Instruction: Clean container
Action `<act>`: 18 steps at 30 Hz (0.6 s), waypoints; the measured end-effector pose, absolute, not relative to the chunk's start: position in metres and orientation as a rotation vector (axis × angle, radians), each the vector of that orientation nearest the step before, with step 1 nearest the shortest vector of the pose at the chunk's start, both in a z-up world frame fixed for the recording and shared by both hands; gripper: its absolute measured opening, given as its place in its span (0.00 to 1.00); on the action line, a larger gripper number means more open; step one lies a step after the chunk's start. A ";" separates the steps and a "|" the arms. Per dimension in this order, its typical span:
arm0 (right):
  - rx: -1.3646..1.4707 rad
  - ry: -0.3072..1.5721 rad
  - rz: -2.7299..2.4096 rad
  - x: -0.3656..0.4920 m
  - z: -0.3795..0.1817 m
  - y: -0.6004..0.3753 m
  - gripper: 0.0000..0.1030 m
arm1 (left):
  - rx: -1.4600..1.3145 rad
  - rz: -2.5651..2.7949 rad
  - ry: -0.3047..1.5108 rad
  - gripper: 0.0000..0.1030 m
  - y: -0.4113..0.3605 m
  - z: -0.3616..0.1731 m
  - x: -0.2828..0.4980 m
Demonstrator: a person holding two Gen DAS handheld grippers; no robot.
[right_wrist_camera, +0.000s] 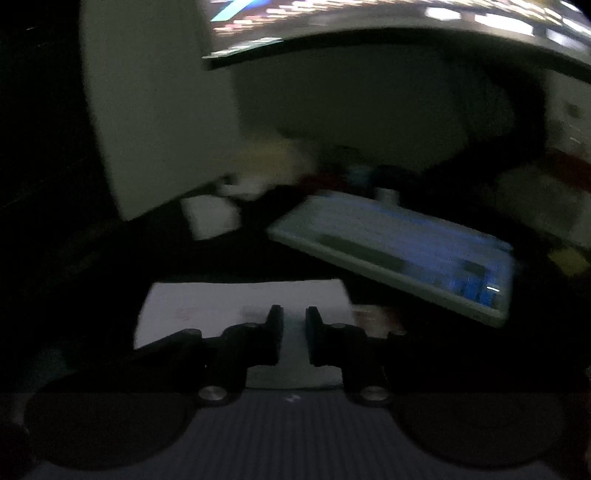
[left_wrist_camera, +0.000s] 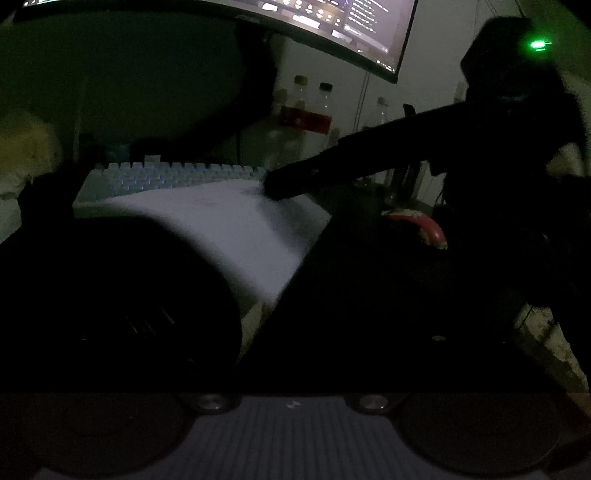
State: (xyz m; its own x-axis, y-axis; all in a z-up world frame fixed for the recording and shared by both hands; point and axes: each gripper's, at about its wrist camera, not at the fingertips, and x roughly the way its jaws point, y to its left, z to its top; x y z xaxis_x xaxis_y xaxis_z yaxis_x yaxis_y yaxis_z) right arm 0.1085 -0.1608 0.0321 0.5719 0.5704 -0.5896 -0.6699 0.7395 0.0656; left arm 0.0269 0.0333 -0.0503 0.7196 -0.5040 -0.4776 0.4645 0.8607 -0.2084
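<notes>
Two black jaws of the right gripper [right_wrist_camera: 294, 332] sit almost closed over a white sheet [right_wrist_camera: 207, 306], keyboard [right_wrist_camera: 406, 251] beyond; left jaws too dark to tell.

Both views look forward and somewhat downward from low over a dark desk, each with its own gripper mount filling the bottom edge. The left wrist view sits very close behind a white sheet [left_wrist_camera: 236, 225] and faces the keyboard [left_wrist_camera: 173, 177] and monitor [left_wrist_camera: 229, 22]. The right wrist view faces the same sheet [right_wrist_camera: 236, 299], keyboard [right_wrist_camera: 406, 247] and monitor [right_wrist_camera: 369, 22], blurred.
</notes>
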 end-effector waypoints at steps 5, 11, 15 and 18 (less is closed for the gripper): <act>-0.148 0.634 0.665 0.115 0.030 -0.172 0.15 | -0.082 -0.541 0.551 0.99 0.032 -0.050 0.024; -0.199 0.591 0.856 0.079 0.029 -0.155 0.15 | -0.077 -0.549 0.556 0.99 0.030 -0.048 0.020; -0.145 0.610 0.800 0.095 0.028 -0.169 0.14 | -0.060 -0.549 0.554 0.99 0.029 -0.048 0.018; -0.111 0.614 0.723 0.112 0.026 -0.181 0.15 | -0.056 -0.548 0.555 0.99 0.029 -0.047 0.018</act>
